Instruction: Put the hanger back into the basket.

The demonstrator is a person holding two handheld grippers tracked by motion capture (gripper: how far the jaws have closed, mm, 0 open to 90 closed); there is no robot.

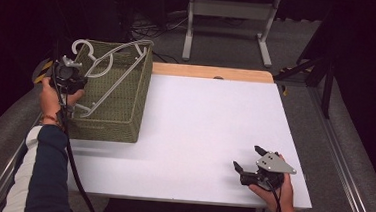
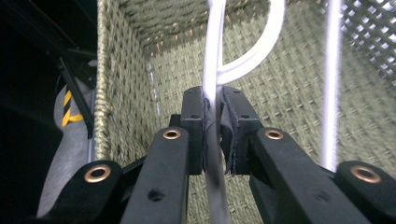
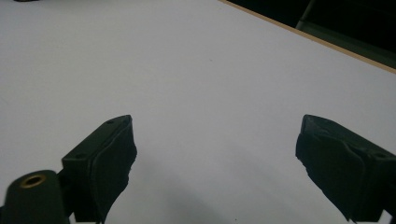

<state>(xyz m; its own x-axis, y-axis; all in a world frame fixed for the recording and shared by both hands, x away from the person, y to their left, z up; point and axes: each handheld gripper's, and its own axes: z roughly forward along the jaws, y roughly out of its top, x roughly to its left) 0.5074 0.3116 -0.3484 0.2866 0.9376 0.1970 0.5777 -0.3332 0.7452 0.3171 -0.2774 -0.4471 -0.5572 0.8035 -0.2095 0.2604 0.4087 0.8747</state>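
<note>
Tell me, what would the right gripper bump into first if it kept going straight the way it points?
Probably nothing soon: the right gripper points over the bare white table towards the woven basket, far off.

Overhead table (image 1: 199, 137) view (two close gripper views)

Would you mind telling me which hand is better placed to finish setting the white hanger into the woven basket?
Left. The left gripper is shut on the white hanger, which leans in the woven basket. The right gripper rests open on the table, well apart from it.
</note>
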